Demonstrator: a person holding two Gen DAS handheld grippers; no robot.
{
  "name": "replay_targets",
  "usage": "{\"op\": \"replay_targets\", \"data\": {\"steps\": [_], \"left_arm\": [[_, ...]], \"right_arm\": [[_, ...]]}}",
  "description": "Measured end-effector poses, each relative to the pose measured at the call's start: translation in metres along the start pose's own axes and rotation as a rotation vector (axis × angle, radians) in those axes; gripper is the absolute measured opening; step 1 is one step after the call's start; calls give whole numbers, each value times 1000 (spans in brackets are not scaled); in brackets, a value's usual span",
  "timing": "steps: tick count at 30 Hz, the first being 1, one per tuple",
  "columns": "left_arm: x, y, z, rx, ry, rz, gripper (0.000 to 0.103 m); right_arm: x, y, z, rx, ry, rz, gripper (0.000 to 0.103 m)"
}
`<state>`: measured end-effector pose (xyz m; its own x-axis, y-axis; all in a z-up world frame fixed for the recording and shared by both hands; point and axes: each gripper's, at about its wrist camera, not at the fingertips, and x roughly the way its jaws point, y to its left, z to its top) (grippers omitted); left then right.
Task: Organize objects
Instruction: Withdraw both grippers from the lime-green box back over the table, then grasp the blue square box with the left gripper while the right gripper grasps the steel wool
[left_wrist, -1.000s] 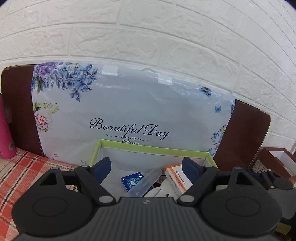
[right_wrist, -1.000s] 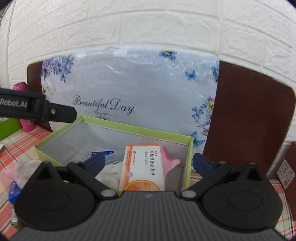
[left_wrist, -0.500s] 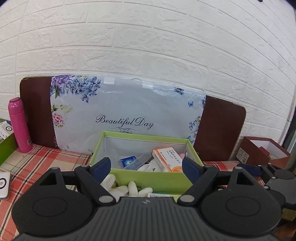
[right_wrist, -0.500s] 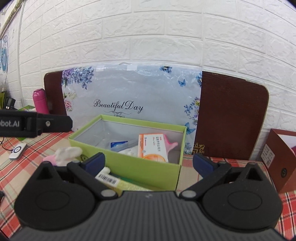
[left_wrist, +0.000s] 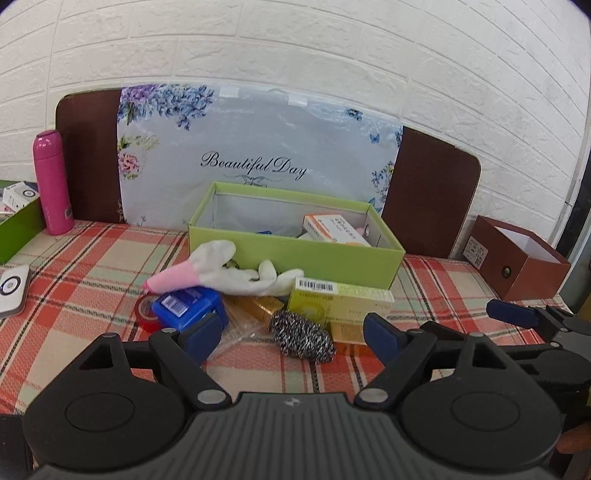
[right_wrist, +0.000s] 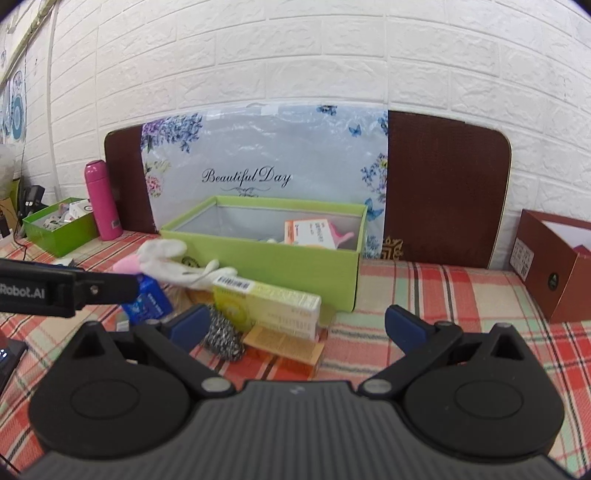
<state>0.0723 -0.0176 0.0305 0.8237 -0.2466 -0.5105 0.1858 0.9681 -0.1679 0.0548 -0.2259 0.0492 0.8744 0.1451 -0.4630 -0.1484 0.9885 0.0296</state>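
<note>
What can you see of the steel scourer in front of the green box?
The steel scourer is a lumpy oval wad of shiny, coiled silver wire, lying on its side on the plaid tablecloth, outside the green box. It leans against the yellow-green carton and an orange box beneath that, with crinkled clear plastic beside it. Nothing grips it.

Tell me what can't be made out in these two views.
- Green box contents: left wrist view, front wall hides all but an orange medicine box.
- Red tape roll: blue box covers half.
- Brown box: right wrist view, frame edge cuts it.
</note>
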Motion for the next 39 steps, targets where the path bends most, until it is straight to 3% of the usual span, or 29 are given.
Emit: {"op": "replay_targets", "data": {"steps": [9, 16, 19, 24, 31, 32, 33, 34, 39], "left_arm": [[9, 28, -29, -70, 92, 58, 87], [18, 54, -32, -90, 89, 118, 87], [22, 67, -30, -101, 79, 115, 87], [37, 81, -18, -35, 47, 85, 87], [69, 87, -3, 55, 30, 63, 87], [73, 87, -2, 66, 28, 65, 87], [77, 87, 0, 77, 24, 64, 87], [81, 87, 2, 84, 22, 61, 87], [102, 90, 6, 98, 42, 52, 87]], "right_arm": [[7, 6, -39, 78, 61, 86, 103], [30, 23, -47, 45, 65, 139, 102], [42, 31, -46, 12, 63, 165, 94], [73, 47, -37, -52, 88, 184, 82], [112, 68, -27, -136, 56, 159, 81], [118, 71, -28, -155, 69, 146, 76], [124, 73, -29, -169, 94, 139, 51], [129, 74, -31, -175, 130, 140, 37], [103, 64, -33, -81, 117, 198, 35]]}}
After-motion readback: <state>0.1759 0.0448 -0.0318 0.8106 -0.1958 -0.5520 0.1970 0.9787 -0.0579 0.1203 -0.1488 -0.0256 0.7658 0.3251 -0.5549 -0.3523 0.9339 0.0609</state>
